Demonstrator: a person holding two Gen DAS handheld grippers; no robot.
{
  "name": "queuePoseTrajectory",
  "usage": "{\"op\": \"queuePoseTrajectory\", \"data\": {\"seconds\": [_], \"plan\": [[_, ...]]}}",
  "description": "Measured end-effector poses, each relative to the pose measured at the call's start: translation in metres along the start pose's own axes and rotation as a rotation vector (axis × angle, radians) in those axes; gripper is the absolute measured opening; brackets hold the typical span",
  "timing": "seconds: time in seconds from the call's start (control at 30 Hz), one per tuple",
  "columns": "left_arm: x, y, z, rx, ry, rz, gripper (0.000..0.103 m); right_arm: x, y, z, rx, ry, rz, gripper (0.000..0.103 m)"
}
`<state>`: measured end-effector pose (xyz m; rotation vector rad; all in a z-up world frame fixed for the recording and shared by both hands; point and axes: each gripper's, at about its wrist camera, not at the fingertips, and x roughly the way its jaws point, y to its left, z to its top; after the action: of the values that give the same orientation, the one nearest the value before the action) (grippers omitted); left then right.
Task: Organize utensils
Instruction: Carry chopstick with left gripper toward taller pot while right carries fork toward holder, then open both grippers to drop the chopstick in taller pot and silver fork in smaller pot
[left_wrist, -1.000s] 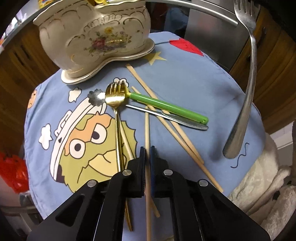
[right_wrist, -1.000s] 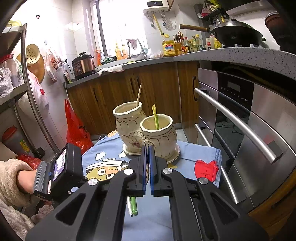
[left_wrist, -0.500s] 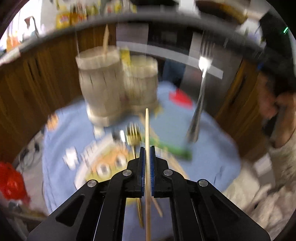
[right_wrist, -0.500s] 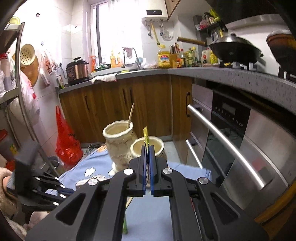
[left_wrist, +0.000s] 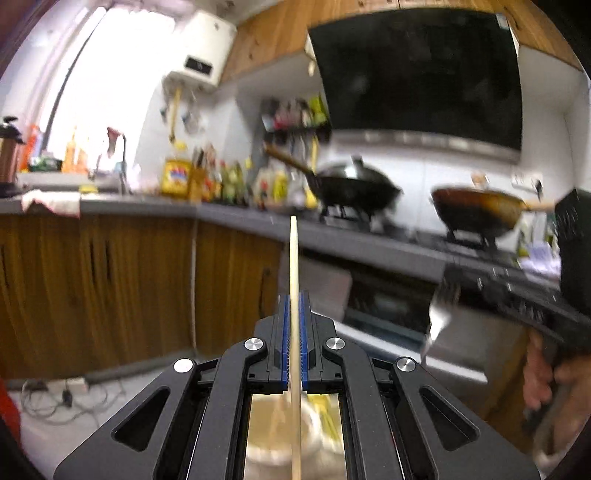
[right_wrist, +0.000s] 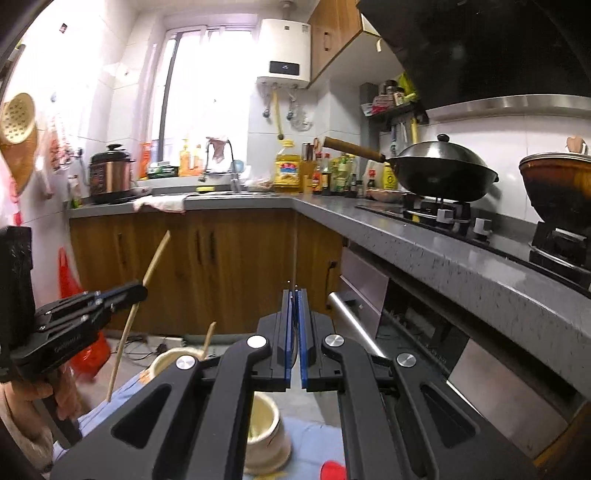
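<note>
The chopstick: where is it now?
In the left wrist view, the chopstick stands upright, clamped in the left claw, above the cream holder.

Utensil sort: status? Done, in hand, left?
Done: a stored chopstick stands in the tall pot. In hand: left gripper clamps the held chopstick above it; right gripper grips a fork. Left: both need dropping in; most of the cloth is hidden, so any others can't be counted.

a home kitchen: wok (right_wrist: 441, 173) on stove, sink tap (right_wrist: 229, 166), wooden cabinets (right_wrist: 207, 266).
</note>
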<state>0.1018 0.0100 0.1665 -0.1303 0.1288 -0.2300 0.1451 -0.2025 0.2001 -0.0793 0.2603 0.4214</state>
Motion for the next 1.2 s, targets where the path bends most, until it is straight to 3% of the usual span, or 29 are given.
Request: {"op": "queuePoseTrajectory", "data": {"seconds": [0.17,0.27,0.7,0.93,1.03,1.1,1.2], "plan": [[0.031,0.003,-0.003,-0.009,-0.074,0.062,0.005,0.025,0.001,-0.005,-0.021,0.002,-0.059,0.003],[0.041,0.004,-0.010,0.008,-0.074,0.081,0.005,0.038,0.004,-0.018,-0.047,0.031,-0.062,0.003],[0.041,0.027,-0.062,-0.014,0.139,0.043,0.005,0.089,-0.003,-0.069,-0.003,0.204,0.025,0.003],[0.039,0.028,-0.076,-0.006,0.189,0.035,0.005,0.096,-0.004,-0.075,0.028,0.240,0.045,0.003],[0.040,0.029,-0.077,-0.013,0.208,0.035,0.012,0.096,-0.003,-0.075,0.032,0.246,0.049,0.003],[0.037,0.030,-0.075,-0.020,0.204,0.036,0.013,0.094,-0.003,-0.074,0.040,0.248,0.063,0.009],[0.030,0.028,-0.069,-0.012,0.202,0.035,0.017,0.090,-0.005,-0.072,0.053,0.233,0.064,0.026]]}}
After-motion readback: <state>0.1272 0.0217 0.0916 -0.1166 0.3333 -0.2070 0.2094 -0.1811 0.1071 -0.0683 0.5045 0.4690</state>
